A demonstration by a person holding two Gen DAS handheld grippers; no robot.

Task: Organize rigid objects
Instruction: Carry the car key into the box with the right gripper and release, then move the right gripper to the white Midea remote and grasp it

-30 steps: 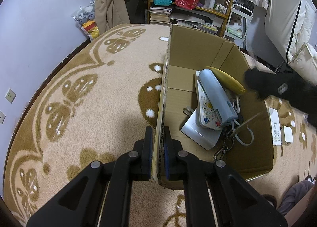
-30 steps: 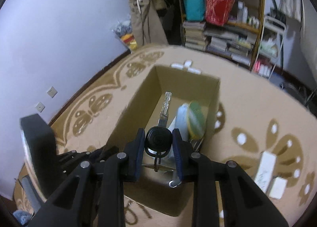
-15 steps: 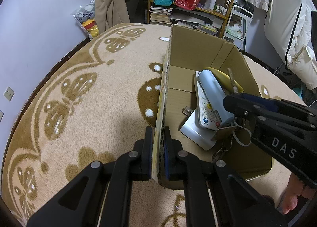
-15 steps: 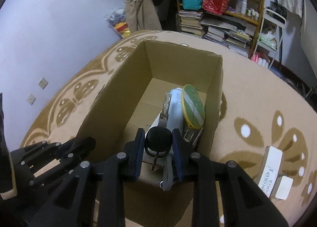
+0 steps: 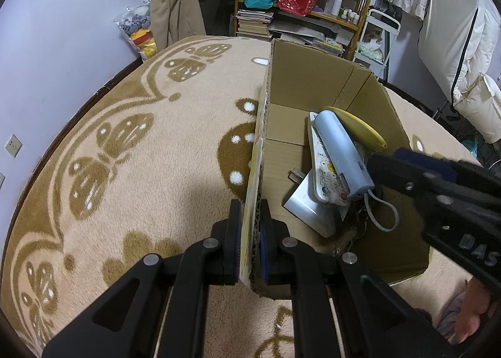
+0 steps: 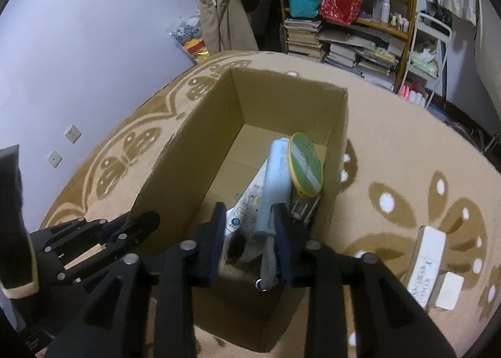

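Note:
An open cardboard box [image 5: 313,89] stands on the carpet. My left gripper [image 5: 250,232] is shut on the box's near left wall [image 5: 255,170], one pad on each side. My right gripper [image 6: 250,232] hangs over the box's near end, and its jaws are opening. The black key fob [image 6: 236,245] lies blurred below the gap, free of the pads. Its grey strap [image 6: 267,258] with a metal ring runs beside the right finger. In the box lie a pale blue cylinder [image 6: 275,176], a white remote [image 5: 322,170], a yellow-rimmed green disc [image 6: 305,167] and a white adapter [image 5: 307,201].
On the carpet right of the box lie a white remote [image 6: 427,264] and a small white block [image 6: 449,290]. A shelf [image 6: 344,13] with books and bags stands behind, coats beside it. A person's foot [image 5: 466,323] rests near the box's right corner.
My right gripper has come down over the box and its jaws have parted, letting go of the black key fob. The left gripper keeps its grip on the box wall.

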